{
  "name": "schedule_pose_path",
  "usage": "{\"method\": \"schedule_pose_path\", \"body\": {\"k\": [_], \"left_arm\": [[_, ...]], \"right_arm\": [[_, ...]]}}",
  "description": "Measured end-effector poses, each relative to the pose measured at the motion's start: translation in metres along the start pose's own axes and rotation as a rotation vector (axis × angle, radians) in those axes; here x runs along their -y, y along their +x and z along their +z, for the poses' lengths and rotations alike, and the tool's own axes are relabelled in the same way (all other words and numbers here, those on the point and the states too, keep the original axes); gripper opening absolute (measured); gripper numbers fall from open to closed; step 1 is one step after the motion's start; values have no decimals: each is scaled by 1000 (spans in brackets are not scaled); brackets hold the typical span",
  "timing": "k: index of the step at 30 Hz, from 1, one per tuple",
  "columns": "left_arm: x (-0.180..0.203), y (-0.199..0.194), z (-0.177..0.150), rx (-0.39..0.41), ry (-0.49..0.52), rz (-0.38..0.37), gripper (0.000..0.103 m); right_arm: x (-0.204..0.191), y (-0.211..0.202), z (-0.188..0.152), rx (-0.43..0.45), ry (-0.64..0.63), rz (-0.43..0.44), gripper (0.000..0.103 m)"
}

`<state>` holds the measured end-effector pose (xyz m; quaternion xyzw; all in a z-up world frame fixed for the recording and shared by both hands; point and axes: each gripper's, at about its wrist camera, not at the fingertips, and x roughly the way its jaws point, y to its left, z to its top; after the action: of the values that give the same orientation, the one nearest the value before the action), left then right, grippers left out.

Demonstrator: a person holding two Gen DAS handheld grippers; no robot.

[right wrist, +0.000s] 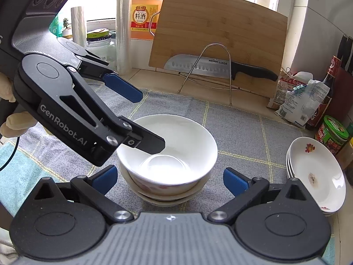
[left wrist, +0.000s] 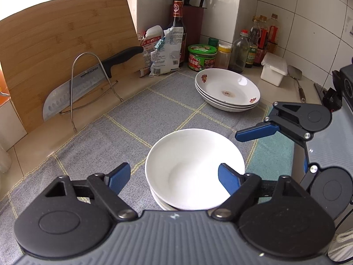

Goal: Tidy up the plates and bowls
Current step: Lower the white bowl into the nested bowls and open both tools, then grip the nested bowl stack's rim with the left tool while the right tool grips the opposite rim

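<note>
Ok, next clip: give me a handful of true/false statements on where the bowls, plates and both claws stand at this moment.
1. The white bowl sits on top of other bowls. True.
2. The right claw is clamped on the bowl's rim. False: its jaws stand wide open on either side of the bowl stack, pads clear of it.
3. The flowered plates are spread out singly on the cloth. False: they form one stack.
4. The left claw is open, with one finger over the inside of the bowl. True.
5. The cleaver lies flat on the cloth. False: it rests on a wire rack against the cutting board.
</note>
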<state>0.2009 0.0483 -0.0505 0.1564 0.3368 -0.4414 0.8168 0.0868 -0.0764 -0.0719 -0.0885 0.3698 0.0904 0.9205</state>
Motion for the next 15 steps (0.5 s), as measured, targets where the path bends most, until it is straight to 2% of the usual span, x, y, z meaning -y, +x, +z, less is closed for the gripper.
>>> {"method": "schedule_pose_path", "body": {"k": [4,8,13,15], "left_arm": [[7,3,-8,-20,-27,16,86],[13,2,-12,-19,-55,63,86],[23,-12,-14,16,-100,121,86],[27,-20,-17,32,-115,141,92]], "right_arm": [[1,1,-5,-14,-17,16,103],[6,2,-15,-33,-37,39,103],[18,2,-29,-48,-51,68,103],[26,5,-35,-59,-51,84,103]]}}
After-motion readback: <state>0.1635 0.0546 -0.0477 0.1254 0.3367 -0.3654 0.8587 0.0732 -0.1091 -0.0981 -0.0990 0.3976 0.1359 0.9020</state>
